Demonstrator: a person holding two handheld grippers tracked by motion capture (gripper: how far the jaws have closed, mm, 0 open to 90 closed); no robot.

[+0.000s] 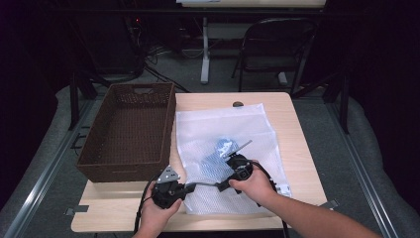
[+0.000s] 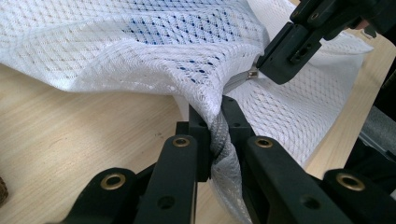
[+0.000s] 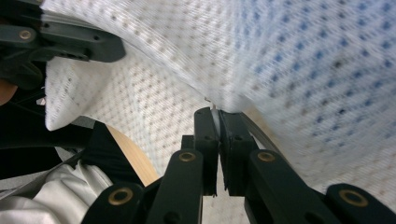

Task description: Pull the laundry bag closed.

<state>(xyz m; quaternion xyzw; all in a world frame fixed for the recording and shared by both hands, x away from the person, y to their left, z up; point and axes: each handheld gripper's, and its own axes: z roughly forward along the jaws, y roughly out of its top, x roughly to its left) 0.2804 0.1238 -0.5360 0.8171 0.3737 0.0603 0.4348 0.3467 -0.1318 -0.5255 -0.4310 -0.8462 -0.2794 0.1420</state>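
A white mesh bag [image 1: 228,124] lies flat on the wooden table [image 1: 302,168], with a blue item [image 1: 219,151] inside it. My left gripper [image 1: 190,187] is at the bag's near edge, shut on a twisted bunch of mesh [image 2: 217,135]. My right gripper [image 1: 224,186] is just to its right, jaws pointing back toward the left one. In the left gripper view the right gripper [image 2: 259,67] pinches the small metal zipper pull [image 2: 252,73]. The right gripper [image 3: 215,116] is shut on that pull under the lifted mesh bag [image 3: 303,70], with the left gripper [image 3: 112,46] at upper left.
A brown woven basket [image 1: 124,173] stands on the table's left side, close beside the bag. A folding chair [image 1: 277,44] and a table leg [image 1: 204,54] stand on the floor beyond the far edge. Bare wood shows right of the bag.
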